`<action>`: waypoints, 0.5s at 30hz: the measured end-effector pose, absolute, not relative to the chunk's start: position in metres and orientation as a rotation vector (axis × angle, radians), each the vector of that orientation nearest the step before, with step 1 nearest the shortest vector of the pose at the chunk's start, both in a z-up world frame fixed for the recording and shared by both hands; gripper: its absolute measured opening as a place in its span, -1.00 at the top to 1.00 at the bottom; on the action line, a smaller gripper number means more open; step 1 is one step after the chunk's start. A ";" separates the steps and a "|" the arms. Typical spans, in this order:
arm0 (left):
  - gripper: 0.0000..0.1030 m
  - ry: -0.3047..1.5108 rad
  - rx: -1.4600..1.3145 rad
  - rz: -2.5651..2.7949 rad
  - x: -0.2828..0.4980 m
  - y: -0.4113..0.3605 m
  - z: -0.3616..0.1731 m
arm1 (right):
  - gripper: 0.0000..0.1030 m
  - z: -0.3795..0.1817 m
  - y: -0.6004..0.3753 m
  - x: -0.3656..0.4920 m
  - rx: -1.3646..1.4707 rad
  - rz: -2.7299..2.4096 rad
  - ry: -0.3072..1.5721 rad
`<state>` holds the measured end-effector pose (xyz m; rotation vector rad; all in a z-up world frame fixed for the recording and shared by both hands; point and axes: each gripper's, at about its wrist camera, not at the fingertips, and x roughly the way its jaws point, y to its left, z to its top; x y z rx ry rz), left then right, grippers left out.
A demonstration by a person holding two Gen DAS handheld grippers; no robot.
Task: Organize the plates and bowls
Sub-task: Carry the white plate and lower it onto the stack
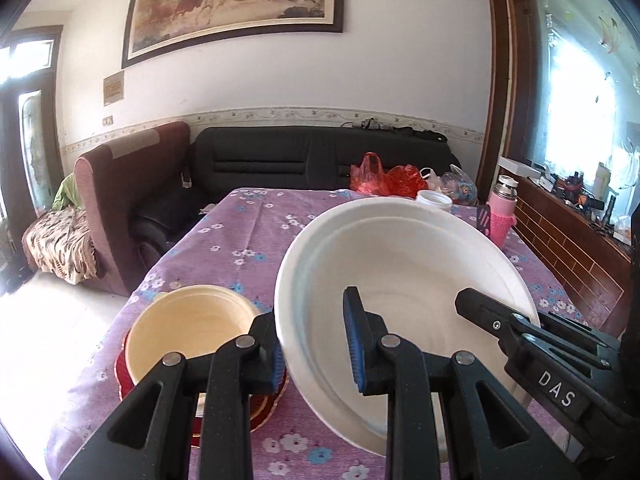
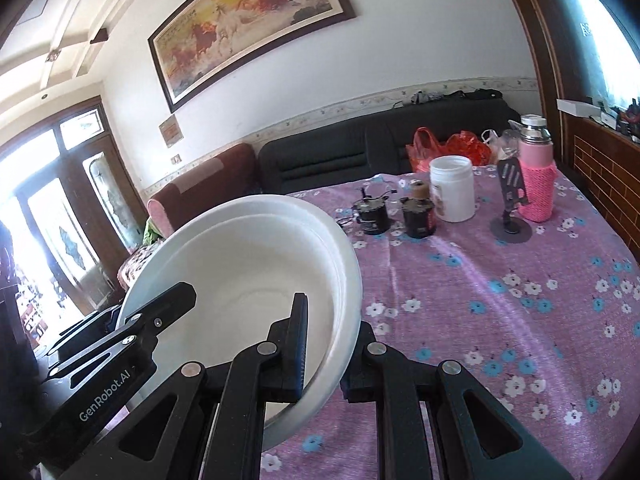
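A large white bowl (image 1: 404,264) is held tilted above the purple flowered table (image 1: 240,232). My left gripper (image 1: 316,354) is shut on its left rim, one blue-padded finger inside and one outside. My right gripper (image 2: 324,354) is shut on its right rim, and its finger (image 1: 492,316) shows in the left wrist view. The same bowl (image 2: 256,264) fills the left of the right wrist view. A cream bowl (image 1: 188,328) sits on red plates (image 1: 122,376) at the table's near left, under my left gripper's outer finger.
At the table's far side stand a white jar (image 2: 454,188), two dark small pots (image 2: 418,216), a pink-sleeved flask (image 2: 538,176) and a spatula on a stand (image 2: 512,196). Red plastic bags (image 1: 380,178) lie behind. A black sofa (image 1: 320,156) and maroon armchair (image 1: 116,184) stand beyond.
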<state>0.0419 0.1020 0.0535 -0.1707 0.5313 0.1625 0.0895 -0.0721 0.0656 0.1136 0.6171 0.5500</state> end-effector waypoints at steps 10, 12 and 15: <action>0.54 0.538 -0.267 0.291 0.026 0.188 0.038 | 0.72 0.058 0.027 0.100 0.006 0.652 0.667; 0.54 0.543 -0.281 0.309 0.026 0.201 0.034 | 0.72 0.054 0.043 0.103 -0.018 0.663 0.674; 0.54 0.551 -0.294 0.334 0.027 0.218 0.025 | 0.72 0.048 0.066 0.106 -0.051 0.676 0.683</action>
